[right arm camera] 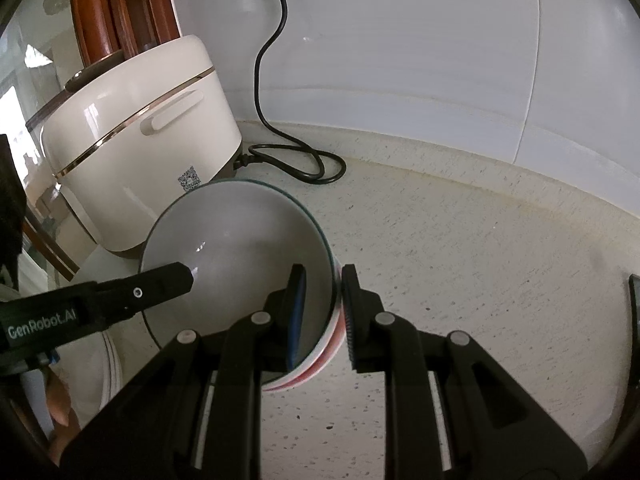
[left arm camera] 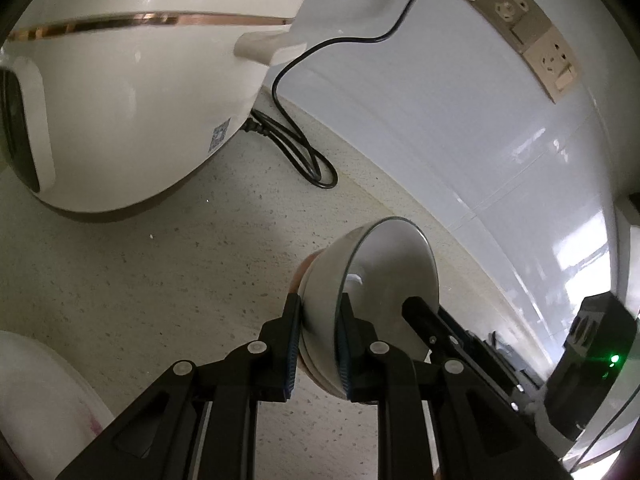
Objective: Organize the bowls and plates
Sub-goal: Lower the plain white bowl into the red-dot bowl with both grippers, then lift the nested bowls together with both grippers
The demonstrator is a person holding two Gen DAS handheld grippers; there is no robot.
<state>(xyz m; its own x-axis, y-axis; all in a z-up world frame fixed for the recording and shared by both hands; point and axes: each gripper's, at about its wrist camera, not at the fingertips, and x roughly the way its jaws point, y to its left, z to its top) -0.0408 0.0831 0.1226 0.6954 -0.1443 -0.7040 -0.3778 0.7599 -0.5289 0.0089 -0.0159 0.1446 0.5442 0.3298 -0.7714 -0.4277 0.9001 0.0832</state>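
Observation:
A white bowl [left arm camera: 390,264] with a dark green rim sits nested in a second bowl with red stripes [right arm camera: 334,342]. My left gripper [left arm camera: 320,320] is shut on the wall of the nested bowls, one finger inside and one outside. On the opposite side of the bowl [right arm camera: 240,240], my right gripper [right arm camera: 324,296] is shut on the wall the same way. The right gripper's inner finger [left arm camera: 424,316] shows inside the bowl in the left wrist view. The left gripper's finger [right arm camera: 160,280] reaches in from the left in the right wrist view. Whether the bowls touch the counter I cannot tell.
A cream rice cooker [left arm camera: 120,100] [right arm camera: 140,140] stands at the back left on the speckled counter [right arm camera: 460,280]. Its black cord [left arm camera: 296,148] loops beside it up to wall sockets [left arm camera: 552,60]. White plates [left arm camera: 36,408] [right arm camera: 110,360] lie at the near left. A hand [right arm camera: 56,404] shows there.

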